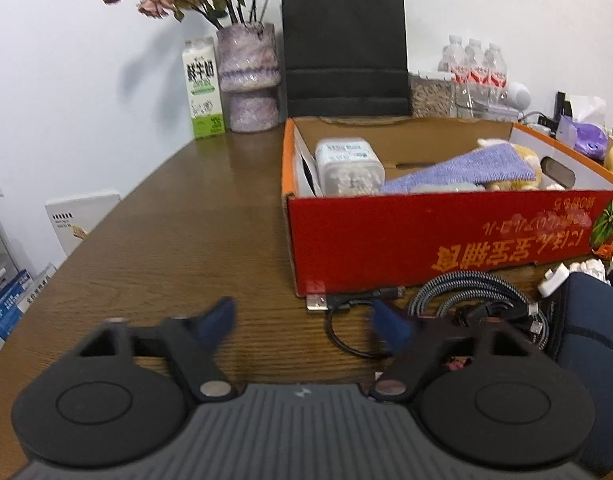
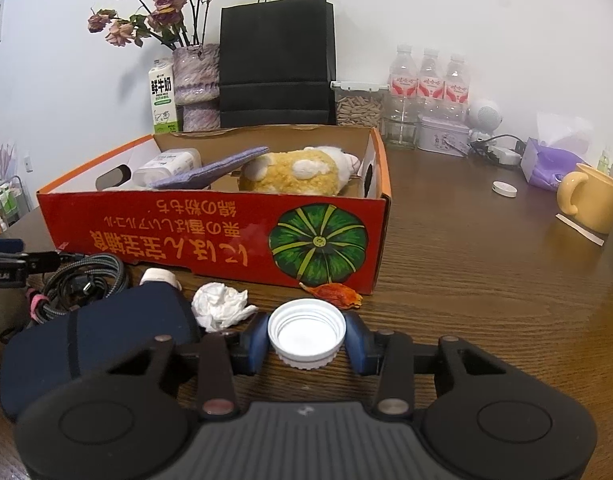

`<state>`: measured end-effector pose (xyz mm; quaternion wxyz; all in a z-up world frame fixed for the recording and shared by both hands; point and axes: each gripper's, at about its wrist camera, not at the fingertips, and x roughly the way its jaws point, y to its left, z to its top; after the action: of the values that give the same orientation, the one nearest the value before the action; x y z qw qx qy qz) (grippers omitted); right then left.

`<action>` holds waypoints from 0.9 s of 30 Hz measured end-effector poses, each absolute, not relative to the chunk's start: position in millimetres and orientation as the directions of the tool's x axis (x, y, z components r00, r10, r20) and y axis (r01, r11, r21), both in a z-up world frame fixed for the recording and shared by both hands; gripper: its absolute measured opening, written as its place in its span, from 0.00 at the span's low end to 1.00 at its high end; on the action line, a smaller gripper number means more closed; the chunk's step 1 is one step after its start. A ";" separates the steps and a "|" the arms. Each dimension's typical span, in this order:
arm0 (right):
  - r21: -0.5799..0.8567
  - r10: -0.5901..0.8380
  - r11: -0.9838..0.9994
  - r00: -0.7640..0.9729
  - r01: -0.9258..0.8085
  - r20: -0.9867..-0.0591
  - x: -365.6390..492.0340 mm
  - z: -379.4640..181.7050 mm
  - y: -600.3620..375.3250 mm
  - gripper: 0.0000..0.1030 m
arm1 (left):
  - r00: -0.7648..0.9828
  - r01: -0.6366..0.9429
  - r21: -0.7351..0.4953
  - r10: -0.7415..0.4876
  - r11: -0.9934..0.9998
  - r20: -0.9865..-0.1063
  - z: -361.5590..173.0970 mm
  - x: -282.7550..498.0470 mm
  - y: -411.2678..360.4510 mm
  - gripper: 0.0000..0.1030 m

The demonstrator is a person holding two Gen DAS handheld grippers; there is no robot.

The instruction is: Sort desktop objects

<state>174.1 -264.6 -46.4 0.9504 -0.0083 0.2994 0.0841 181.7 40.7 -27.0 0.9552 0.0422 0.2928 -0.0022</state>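
A: Currently, what does the right gripper (image 2: 306, 338) hold?

B: A white bottle cap (image 2: 306, 332), open side up, sits between its blue fingers (image 2: 256, 342), and both pads look to be touching its rim. Treat it as clamped. The cap sits at table level, near the front wall of the red cardboard box (image 2: 210, 232).

A: And the left gripper (image 1: 306, 318)?

B: Its fingers are apart with only bare table (image 1: 166, 240) between them. The coiled cables (image 1: 478, 304) lie just to its right, one plug (image 1: 316, 303) touching the foot of the box. Nothing is held.

A: What is already sorted?

B: Inside the box: a plastic tub (image 2: 166, 166) at the left, a purple cloth (image 2: 214, 168) in the middle, a yellow plush toy (image 2: 294, 176) at the right.

A: What remains?

B: On the near side of the box: the cap, a crumpled tissue (image 2: 222, 306), an orange scrap (image 2: 334, 294), the cables and a dark blue pouch (image 2: 98, 336). By my estimate, the task is roughly half done. The next step is probably to lift the cap over the front wall.
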 end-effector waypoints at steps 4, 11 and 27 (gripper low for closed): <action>0.030 0.153 0.986 0.807 -0.166 -0.570 173.8 -46.5 -265.0 0.38 | 0.818 0.068 0.043 -0.031 0.997 -0.575 -28.8 178.9 40.7 0.06; 0.034 0.152 0.986 0.811 -0.160 -0.565 172.7 -46.2 -266.2 0.38 | 0.830 0.064 0.040 -0.031 0.997 -0.557 -30.0 168.2 37.1 0.04; 0.047 0.177 0.983 0.855 -0.177 -0.488 150.5 -27.4 -265.1 0.38 | 0.901 0.038 0.038 -0.018 0.999 -0.434 7.1 138.9 43.3 0.03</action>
<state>150.5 -265.1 -27.4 0.9630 0.0002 0.2535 0.0919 138.9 43.3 7.1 0.9746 0.0227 0.2222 -0.0142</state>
